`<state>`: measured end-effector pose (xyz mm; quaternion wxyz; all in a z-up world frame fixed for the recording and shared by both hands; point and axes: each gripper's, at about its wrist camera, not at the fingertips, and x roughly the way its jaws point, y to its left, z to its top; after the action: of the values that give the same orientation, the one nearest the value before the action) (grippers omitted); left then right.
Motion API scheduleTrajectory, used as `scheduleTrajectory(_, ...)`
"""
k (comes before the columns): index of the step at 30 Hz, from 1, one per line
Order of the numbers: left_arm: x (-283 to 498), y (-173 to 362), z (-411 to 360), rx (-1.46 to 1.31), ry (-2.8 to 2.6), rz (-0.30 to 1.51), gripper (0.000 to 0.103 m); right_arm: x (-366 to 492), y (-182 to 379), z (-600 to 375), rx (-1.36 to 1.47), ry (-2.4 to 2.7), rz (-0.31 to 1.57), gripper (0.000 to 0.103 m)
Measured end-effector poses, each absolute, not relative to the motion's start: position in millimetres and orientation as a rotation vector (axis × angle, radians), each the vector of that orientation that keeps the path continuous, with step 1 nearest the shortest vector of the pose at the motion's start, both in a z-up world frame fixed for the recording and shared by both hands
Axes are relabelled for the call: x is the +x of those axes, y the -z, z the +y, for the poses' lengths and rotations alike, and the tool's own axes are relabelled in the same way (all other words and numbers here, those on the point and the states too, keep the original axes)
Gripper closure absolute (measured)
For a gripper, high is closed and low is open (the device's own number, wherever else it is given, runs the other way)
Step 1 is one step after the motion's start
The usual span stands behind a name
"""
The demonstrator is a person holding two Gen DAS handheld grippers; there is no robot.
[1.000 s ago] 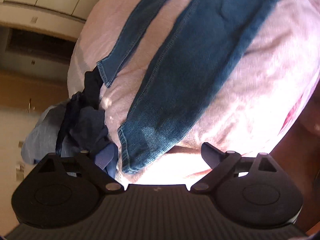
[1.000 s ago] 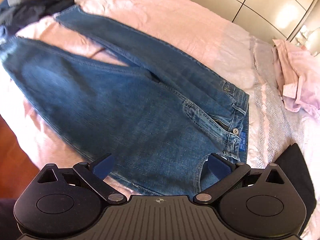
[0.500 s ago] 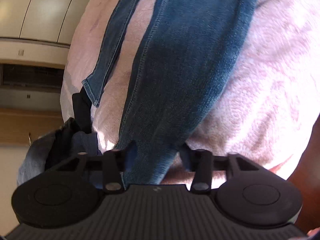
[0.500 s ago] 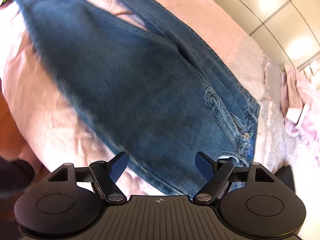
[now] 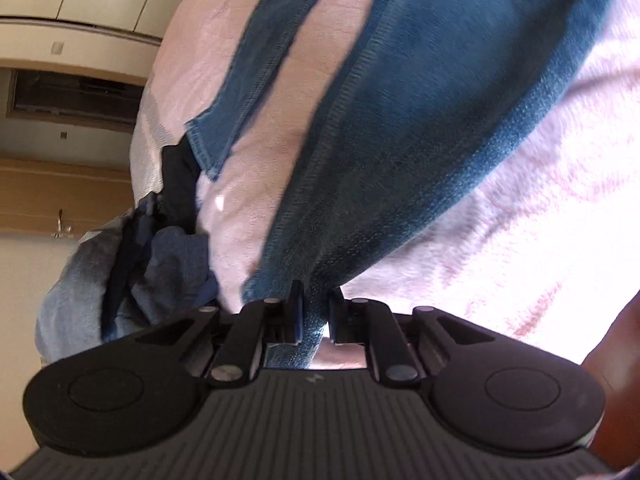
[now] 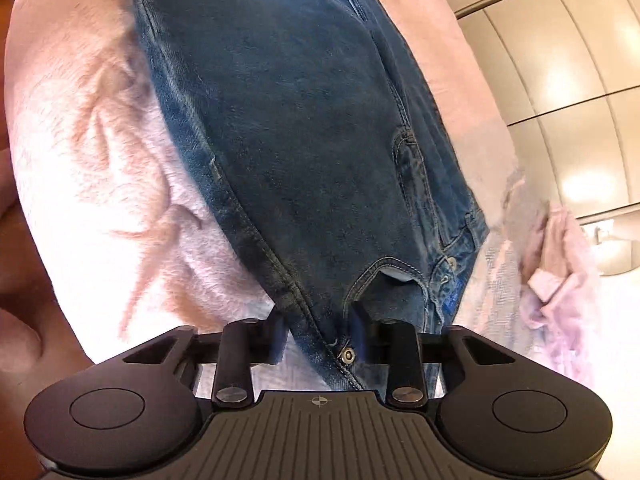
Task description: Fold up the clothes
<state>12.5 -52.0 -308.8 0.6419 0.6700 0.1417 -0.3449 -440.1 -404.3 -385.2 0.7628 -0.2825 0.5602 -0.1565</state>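
Here the left gripper (image 5: 314, 306) is pinched nearly closed on a leg hem of the jeans (image 5: 400, 128), which lie spread on the pink bed (image 5: 520, 208). The right gripper (image 6: 318, 330) is partly open, its fingers straddling the waistband corner by a rivet.

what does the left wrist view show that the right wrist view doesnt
Only the left wrist view: the jeans' leg hems, a dark clothes heap, and the left gripper shut on a leg end. Only the right wrist view: the waistband button, front pocket, a pink shirt, and the right gripper. Both: the jeans on the pink bedspread.
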Motion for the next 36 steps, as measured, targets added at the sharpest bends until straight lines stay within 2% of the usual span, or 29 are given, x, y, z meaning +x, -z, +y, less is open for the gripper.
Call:
scheduleTrajectory(1, 10.6, 294.2, -54.8, 1.521, 0.775, 0.326, 0.094, -440.6, 377.3, -405.9, -0.594, 0.33, 1.212, 0.081)
scheduleTrajectory(2, 8.8, 278.3, -58.2, 1.516, 0.766, 0.325, 0.094, -441.2, 369.1, -407.0, -0.577, 0.32, 1.204, 0.088)
scheduleTrajectory(10, 15.9, 142.9, -93.6, 1.464, 0.685, 0.325, 0.094, -425.7, 249.4, -439.8, -0.56, 0.362, 1.072, 0.093)
scheduleTrajectory(16, 64.0, 100.2, -147.4, 1.49, 0.753, 0.415, 0.093, -377.3, 204.1, -496.6, -0.621, 0.341, 1.046, 0.095)
scheduleTrajectory(23, 153.4, 116.2, -229.2, 1.544, 0.908, 0.559, 0.093, -299.6, 215.7, -562.5, -0.616, 0.294, 1.137, 0.095)
scheduleTrajectory(28, 199.0, 152.8, -284.3, 1.614, 0.998, 0.63, 0.093, -241.4, 234.1, -615.4, -0.582, 0.268, 1.223, 0.096)
scheduleTrajectory(36, 246.3, 221.6, -359.0, 1.692, 0.993, 0.678, 0.093, -200.2, 281.4, -675.1, -0.538, 0.216, 1.284, 0.095)
